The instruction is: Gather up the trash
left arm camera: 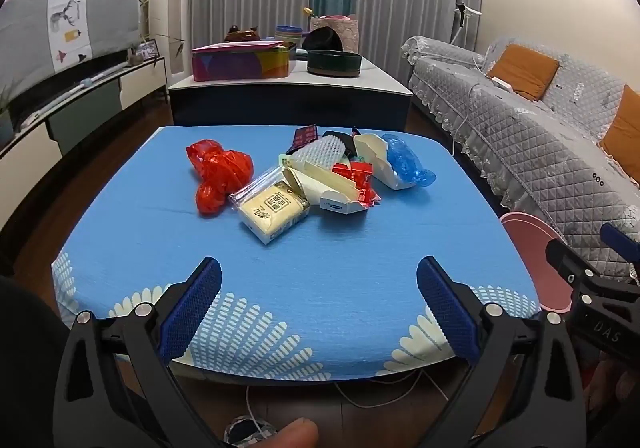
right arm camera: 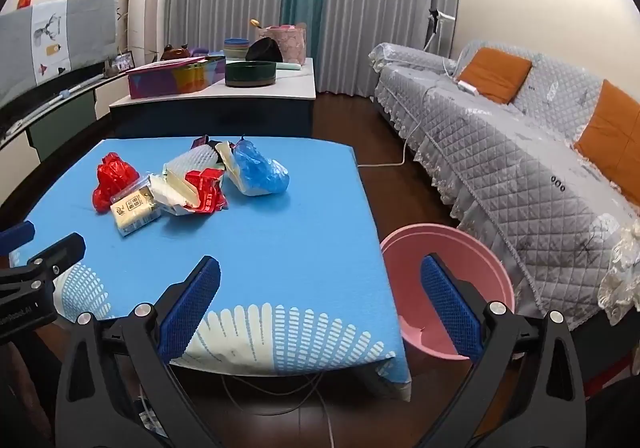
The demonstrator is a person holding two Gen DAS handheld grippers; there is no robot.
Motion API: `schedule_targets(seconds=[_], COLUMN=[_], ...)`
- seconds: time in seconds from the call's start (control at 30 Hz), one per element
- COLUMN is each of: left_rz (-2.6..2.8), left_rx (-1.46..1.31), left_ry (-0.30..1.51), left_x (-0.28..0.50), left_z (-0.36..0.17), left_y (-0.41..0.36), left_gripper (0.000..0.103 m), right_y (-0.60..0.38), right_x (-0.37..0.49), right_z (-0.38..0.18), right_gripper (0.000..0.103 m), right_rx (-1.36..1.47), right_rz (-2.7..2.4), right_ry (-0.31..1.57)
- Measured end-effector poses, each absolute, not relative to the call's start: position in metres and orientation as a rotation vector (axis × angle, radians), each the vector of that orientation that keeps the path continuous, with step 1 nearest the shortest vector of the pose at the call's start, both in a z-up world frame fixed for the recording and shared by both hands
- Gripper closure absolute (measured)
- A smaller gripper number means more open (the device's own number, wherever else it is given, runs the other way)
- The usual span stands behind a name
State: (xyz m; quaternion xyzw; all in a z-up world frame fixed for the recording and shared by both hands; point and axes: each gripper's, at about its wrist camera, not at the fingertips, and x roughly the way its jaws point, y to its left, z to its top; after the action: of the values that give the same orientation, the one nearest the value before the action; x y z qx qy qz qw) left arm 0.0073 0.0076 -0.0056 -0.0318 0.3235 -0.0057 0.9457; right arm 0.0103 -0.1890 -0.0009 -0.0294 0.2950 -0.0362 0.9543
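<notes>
Now | my left gripper [left arm camera: 319, 302] fingers wide, empty, over near counter [left arm camera: 320, 264] edge | trash pile [left arm camera: 304, 178] mid-counter, untouched: step is first reach | right gripper [right arm camera: 320, 302] wide, empty | pink bin [right arm camera: 452, 268] on floor right; next, I probably pick one piece.

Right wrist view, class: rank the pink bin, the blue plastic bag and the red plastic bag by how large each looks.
1. Pink bin, though it sits nearest the camera.
2 and 3. Blue plastic bag and red plastic bag look alike; no ranking.
</notes>
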Motion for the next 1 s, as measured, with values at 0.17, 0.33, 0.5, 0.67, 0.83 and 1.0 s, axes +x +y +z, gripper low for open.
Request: schedule_targets(seconds=[0.17,0.33,0.5,0.67,0.83,1.0], left_rz=[-0.028,-0.073,-0.078,-0.074,-0.071,-0.073], left_rx=[-0.080,-0.058,-0.060,-0.077,-0.080,-0.083], left_ry=[0.649,0.659,0.656,0.660,0.657,0.659], left_x=[0.005,0.004,0.004,0.004,0.001,0.001], left_z=[-0.005,-0.007,-0.008,-0.010,-0.009,-0.009], left_y=[0.008,0.000,-0.002,0.000,0.000,0.001], left_gripper=[0.011,0.011,0.011,0.011,0.011,0.011], right_y=[-0.189,-0.188,-0.189,-0.188,-0.187,-0.187], right_x=[0.003,0.003,0.002,0.004,0.004,0.004], right_z=[0.001,0.002,0.003,0.003,0.002,0.002], right_gripper=[0.005,0.005,0.005,0.005,0.005,0.005], right_rx=[-0.043,-0.041,-0.034,-0.031,-0.035,-0.038], right_rz=[-0.084,-0.083,-0.079,-0.079,-0.078,-0.081], right_ry=[0.597,0.602,0.601,0.613,0.615,0.615])
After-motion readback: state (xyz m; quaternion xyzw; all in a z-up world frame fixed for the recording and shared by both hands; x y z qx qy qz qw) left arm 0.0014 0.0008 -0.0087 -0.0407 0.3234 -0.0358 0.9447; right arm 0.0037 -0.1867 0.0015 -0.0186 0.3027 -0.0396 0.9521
